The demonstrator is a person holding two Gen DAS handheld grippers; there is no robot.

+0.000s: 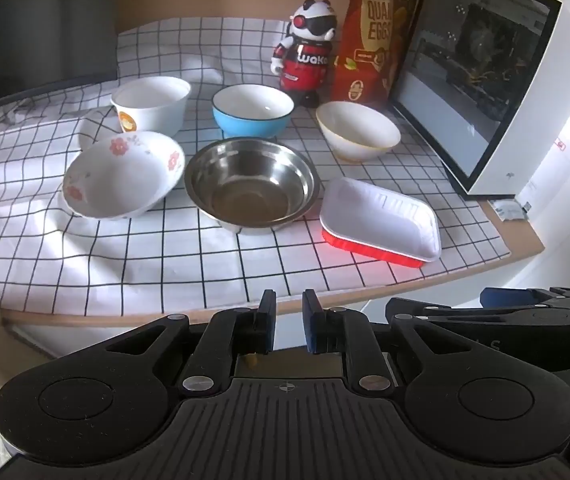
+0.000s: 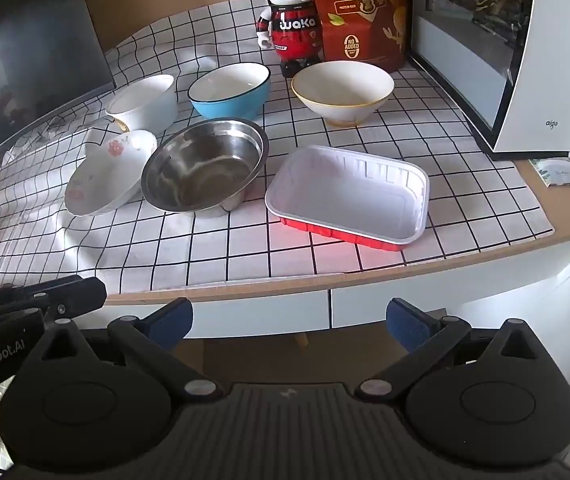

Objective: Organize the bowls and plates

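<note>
Hovering short of the table edge in the left wrist view, the left gripper (image 1: 288,312) has its fingers drawn close with only a narrow gap and nothing between them. On the checked cloth (image 1: 165,248) beyond it, a steel bowl (image 1: 251,186) sits in the middle, a flowered bowl (image 1: 123,174) just beside it on the left and a red-sided white tray (image 1: 381,222) to its right. Behind stand a white bowl with an orange mark (image 1: 151,106), a blue bowl (image 1: 253,110) and a plain white bowl (image 1: 359,130).

In the right wrist view, the right gripper (image 2: 289,320) is spread wide and empty, below the table edge. The tray (image 2: 349,196) lies nearest it, the steel bowl (image 2: 205,164) to the tray's left. A panda figure (image 2: 291,20) and an egg bag (image 2: 359,12) stand at the back beside a white appliance (image 2: 545,80).
</note>
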